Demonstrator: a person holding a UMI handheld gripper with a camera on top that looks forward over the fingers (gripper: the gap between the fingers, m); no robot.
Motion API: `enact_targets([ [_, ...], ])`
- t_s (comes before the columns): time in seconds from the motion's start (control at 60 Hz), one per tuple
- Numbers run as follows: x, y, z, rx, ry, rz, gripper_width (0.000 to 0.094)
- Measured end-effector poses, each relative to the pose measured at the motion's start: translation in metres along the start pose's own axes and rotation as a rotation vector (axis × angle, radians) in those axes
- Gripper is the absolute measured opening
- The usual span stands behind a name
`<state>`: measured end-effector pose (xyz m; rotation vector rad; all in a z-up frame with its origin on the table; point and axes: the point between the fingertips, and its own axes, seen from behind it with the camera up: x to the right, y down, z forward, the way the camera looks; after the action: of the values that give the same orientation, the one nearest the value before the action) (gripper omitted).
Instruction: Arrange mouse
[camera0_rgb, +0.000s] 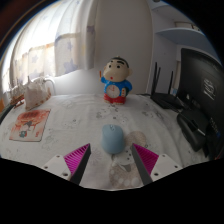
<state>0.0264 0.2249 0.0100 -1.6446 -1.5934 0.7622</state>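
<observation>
A pale blue mouse lies on the white patterned tablecloth, just ahead of my gripper and in line with the gap between its fingers. The two fingers stand wide apart, their magenta pads at either side, with only cloth between them. The mouse rests on the cloth and neither finger touches it.
A cartoon boy figurine in red and blue stands beyond the mouse. A picture card lies to the left, with a pale object behind it. A black router and a dark monitor sit at the right.
</observation>
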Motion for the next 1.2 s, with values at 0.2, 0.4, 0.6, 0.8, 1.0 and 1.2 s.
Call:
enact_targets([
  [0.2,-0.005,-0.011,0.057,-0.031,-0.027,0.010,0.0849],
  [0.4,0.000,-0.019,0.073,-0.039,-0.030,0.037,0.0703],
  [0.6,0.012,-0.039,0.062,-0.028,0.014,0.001,0.0420],
  [0.8,-0.082,-0.140,0.003,0.084,-0.098,0.008,0.0417],
  [1.0,-0.259,-0.169,-0.030,0.106,-0.283,0.067,0.0417],
  [1.2,-0.377,-0.109,0.006,0.040,-0.269,0.011,0.0416],
])
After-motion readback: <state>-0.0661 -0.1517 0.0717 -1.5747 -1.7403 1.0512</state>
